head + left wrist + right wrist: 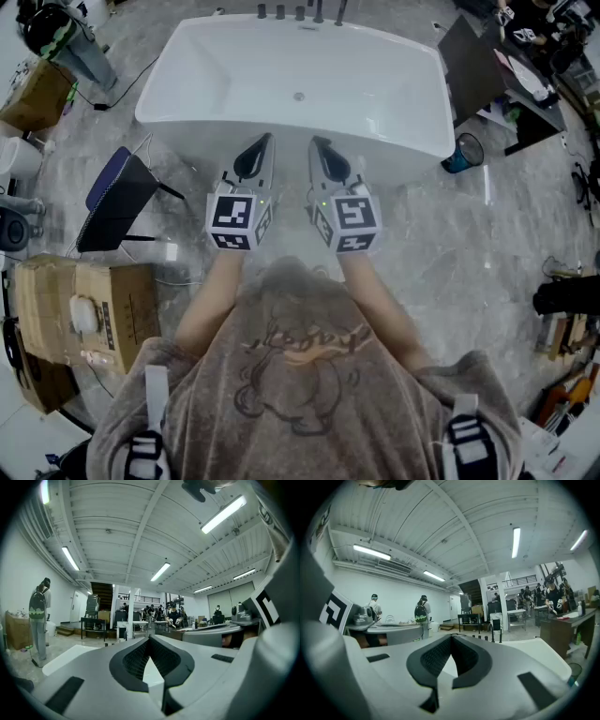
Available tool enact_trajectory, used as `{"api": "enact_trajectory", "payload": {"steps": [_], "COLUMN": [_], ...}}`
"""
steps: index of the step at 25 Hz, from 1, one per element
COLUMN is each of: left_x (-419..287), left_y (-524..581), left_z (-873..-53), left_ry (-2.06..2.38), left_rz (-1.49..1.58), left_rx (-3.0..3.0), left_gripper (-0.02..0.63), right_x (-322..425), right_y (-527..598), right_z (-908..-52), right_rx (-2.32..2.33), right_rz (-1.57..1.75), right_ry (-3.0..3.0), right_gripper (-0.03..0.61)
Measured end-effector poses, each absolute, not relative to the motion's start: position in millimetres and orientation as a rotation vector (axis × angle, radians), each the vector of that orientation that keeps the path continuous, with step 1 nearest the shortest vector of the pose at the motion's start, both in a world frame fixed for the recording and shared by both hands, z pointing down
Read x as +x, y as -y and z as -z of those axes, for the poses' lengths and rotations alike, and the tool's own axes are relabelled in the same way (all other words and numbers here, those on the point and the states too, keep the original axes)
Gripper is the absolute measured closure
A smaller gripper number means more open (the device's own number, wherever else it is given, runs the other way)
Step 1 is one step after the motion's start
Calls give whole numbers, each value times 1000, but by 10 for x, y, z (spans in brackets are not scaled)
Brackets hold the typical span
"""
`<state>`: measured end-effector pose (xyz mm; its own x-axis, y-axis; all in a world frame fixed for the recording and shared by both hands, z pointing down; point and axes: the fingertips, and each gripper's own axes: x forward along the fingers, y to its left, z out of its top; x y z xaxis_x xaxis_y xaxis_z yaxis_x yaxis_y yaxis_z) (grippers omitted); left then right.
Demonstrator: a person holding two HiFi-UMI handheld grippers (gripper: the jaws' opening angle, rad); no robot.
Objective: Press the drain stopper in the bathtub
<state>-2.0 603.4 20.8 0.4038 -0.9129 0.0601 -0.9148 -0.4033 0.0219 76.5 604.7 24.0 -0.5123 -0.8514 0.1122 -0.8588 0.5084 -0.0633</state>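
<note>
Left gripper (266,139) and right gripper (317,142) both closed (nothing held), side by side, near bathtub (187,116) rim

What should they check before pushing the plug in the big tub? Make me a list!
1. Drain stopper in sight on the bathtub floor: ok.
2. Nothing lying over the stopper: ok.
3. Left hand-held gripper shut and empty: ok.
4. Right hand-held gripper shut and empty: ok.
5. A gripper above the stopper: not ok, both are by the near rim.
6. Stopper up or already pressed: cannot tell, too small.
</note>
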Motion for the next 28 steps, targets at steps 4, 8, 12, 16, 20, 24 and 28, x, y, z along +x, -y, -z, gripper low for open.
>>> {"api": "enact_trajectory", "payload": {"steps": [4,8,12,16,20,24,28], "left_x": [-99,-169,-279,-409,-515,-521,-454], "left_y": [-6019,-5987,-5987,-5982,-5914,-5773,-5534], "left_z": [-186,-195,-254,-307,-329,-321,-318], "left_ry": [1689,1679,1645,1608,1577,1558,1542], "left_rz": [-58,-72,-80,-76,-70,-58,-52], "left_rx": [2594,2597,2615,2641,2661,2675,2696], "left_gripper": [606,606,605,606,606,606,606], "right_x": [686,633,570,531,514,518,521], "right_y": [-6041,-6034,-6044,-6057,-5986,-5848,-5612], "right_z": [-245,-256,-284,-307,-315,-324,-362], "right_rx": [1519,1533,1558,1605,1660,1684,1686], "right_rz": [-170,-198,-194,-175,-161,-157,-158], "right_ry": [2662,2665,2654,2637,2608,2600,2608], "right_gripper": [583,583,583,583,583,583,583]}}
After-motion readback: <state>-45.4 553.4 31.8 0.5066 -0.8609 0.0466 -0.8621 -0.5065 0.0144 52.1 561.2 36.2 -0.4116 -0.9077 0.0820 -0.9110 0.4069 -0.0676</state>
